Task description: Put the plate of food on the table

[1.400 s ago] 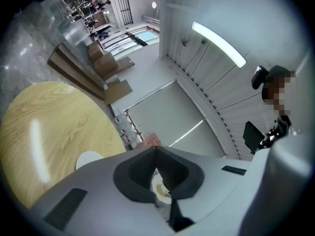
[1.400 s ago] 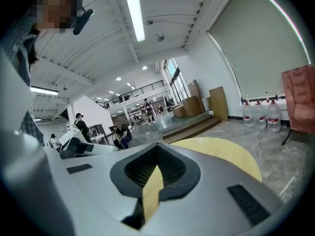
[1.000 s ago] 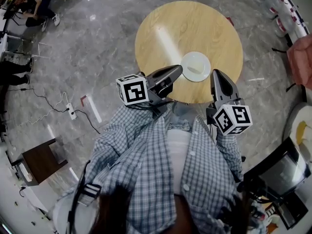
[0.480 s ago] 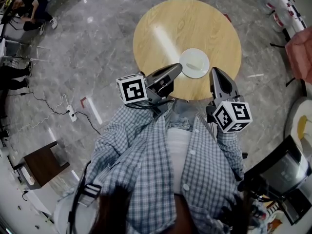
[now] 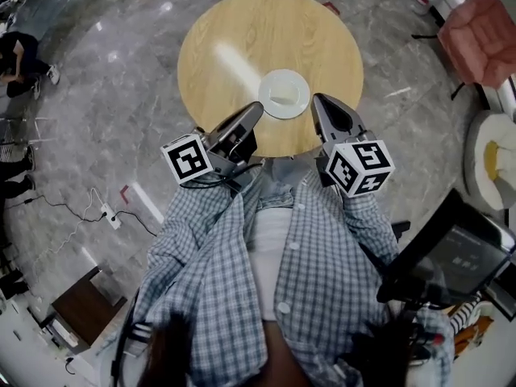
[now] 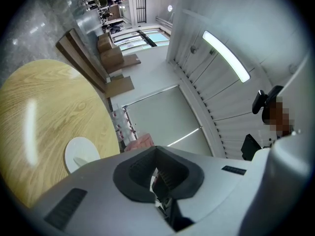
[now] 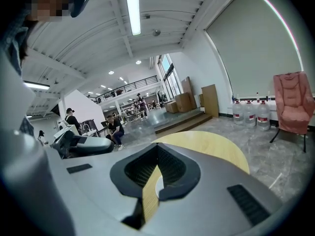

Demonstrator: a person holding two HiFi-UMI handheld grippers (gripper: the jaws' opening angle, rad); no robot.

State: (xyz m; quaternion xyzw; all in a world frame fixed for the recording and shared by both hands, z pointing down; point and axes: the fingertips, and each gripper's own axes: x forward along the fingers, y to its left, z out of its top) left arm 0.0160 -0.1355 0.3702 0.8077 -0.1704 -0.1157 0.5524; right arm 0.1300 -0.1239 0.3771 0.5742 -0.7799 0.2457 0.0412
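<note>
The plate (image 5: 284, 87) is round, white and shallow, with a broad rim. It carries one small pale piece of food (image 5: 282, 100), too small to tell what kind. Being round, the plate has no long axis; it lies flat, face up. The food is a little longer than wide, and in the head view its length runs roughly across, along the near edge of the surface; in the left gripper view it shows as a pale wedge (image 6: 81, 161) on the plate (image 6: 78, 147).

The plate sits on the round wooden surface (image 5: 242, 39), toward the person's side and a little right of centre, well inside the edge.

The left gripper (image 5: 256, 108) points at the plate from the near left, its tip close to the rim but apart from it. The right gripper (image 5: 319, 101) lies just to the plate's right, also clear of it. In each gripper view the ribbed fingers (image 6: 165, 173) (image 7: 170, 168) stand together with nothing between them; only a thin slit shows the scene beyond.

Below the grippers is the person's checked shirt (image 5: 322, 256). Grey marble floor (image 5: 105, 95) surrounds the surface, with a pink armchair (image 5: 484, 35) at the far right.
</note>
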